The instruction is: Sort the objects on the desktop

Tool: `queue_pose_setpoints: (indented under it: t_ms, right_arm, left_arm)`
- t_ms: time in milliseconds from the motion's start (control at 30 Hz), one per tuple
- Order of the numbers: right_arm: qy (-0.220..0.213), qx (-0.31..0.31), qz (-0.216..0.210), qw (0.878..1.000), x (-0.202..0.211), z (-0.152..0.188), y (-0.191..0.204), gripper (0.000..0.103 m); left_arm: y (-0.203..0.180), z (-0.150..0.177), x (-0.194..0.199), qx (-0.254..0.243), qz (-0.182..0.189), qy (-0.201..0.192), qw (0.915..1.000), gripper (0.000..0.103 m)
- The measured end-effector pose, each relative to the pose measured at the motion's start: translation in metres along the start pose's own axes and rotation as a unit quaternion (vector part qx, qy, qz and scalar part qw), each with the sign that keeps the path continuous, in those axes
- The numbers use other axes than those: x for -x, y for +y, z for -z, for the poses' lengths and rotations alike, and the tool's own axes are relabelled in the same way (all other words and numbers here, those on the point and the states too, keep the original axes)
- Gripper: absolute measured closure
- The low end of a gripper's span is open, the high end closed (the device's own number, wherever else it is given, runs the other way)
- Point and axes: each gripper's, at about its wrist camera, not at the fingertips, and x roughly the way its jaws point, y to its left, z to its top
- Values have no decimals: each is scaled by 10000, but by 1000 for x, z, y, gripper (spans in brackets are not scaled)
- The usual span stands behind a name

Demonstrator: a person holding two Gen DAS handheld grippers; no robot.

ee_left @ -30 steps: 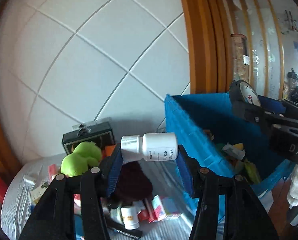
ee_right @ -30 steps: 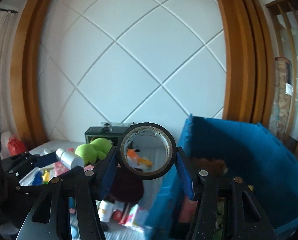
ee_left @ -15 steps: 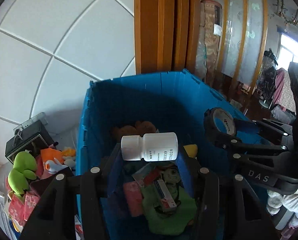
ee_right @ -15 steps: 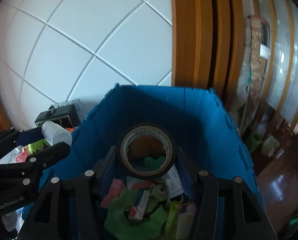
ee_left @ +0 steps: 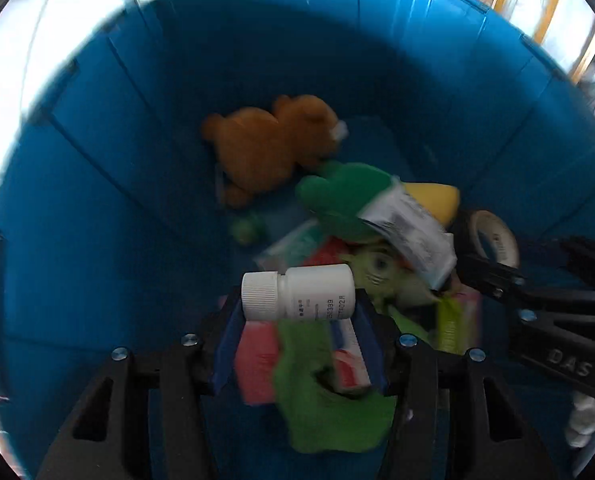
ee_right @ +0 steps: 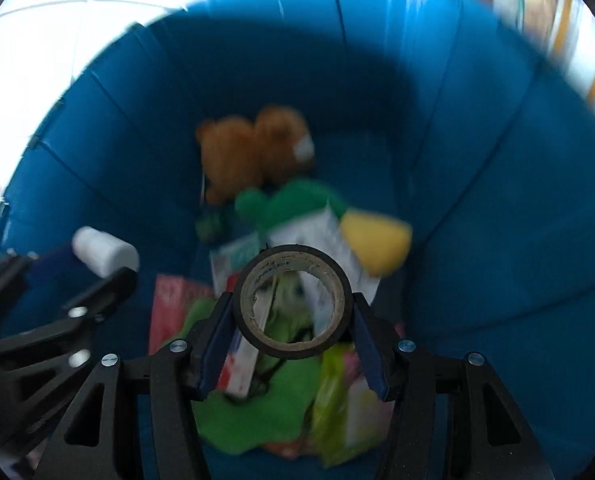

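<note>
- Gripping white pill bottle (ee_left: 298, 292) sideways, left gripper (ee_left: 298, 312) jaws clenched above blue bin (ee_left: 97, 160).
- Right gripper (ee_right: 293, 320) jaws clamp black tape roll (ee_right: 293, 301); brown plush bear (ee_left: 269, 146) at 12 o'clock.

White bottle (ee_left: 299, 295) label: small blurred print, digits partly legible, roughly "399" and "02"; black gripper body (ee_left: 561, 344) at right edge, raised letters "DAS"; print on boxes in blue bin (ee_left: 97, 184) too blurred to read

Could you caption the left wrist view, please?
Left gripper holds a white bottle sideways above the cluttered blue bin.
</note>
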Motion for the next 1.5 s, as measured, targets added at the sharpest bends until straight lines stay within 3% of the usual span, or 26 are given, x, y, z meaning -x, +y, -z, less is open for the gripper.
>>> queue_pose_setpoints:
  t_ms: [133, 367, 433, 467, 500, 667, 900, 1067, 1200, 1333, 1500]
  right_arm:
    - [55, -59, -45, 10000, -2, 1, -3, 47]
    - [-9, 20, 63, 10000, 2, -2, -1, 47]
    - [-3, 67, 93, 9999, 2, -2, 1, 32]
    - [26, 84, 130, 9999, 0, -2, 1, 7]
    - [82, 99, 192, 9997, -2, -2, 2, 0]
    - [451, 112, 315, 9984, -17, 1, 0, 0]
    - [680, 37, 10, 9977, -27, 5, -3, 0]
    - [606, 65, -217, 9979, -23, 6, -1, 0]
    - [421, 370, 27, 9984, -8, 6, 10, 0]
    - [53, 543, -25, 9985, 29, 7, 18, 0]
    - [-695, 523, 129, 9961, 86, 23, 29, 0]
  left_arm:
    - [0, 5, 4, -47, -253, -106, 9996, 48]
    - [11, 1, -3, 71, -268, 46, 9996, 48]
    - [12, 1, -2, 74, -273, 59, 9996, 48]
    - [13, 1, -2, 89, -334, 74, 9994, 45]
    - [14, 0, -3, 107, -338, 82, 9993, 45]
    - [14, 0, -4, 112, -354, 106, 9993, 45]
    - [16, -2, -5, 143, -376, 78, 9992, 45]
    - [19, -1, 18, 206, -496, -398, 9978, 45]
    - [22, 9, 58, 207, -46, -776, 9968, 45]
    - [25, 26, 105, 79, -48, -1333, 9910, 44]
    - [37, 62, 157, 90, -48, -2218, 9750, 22]
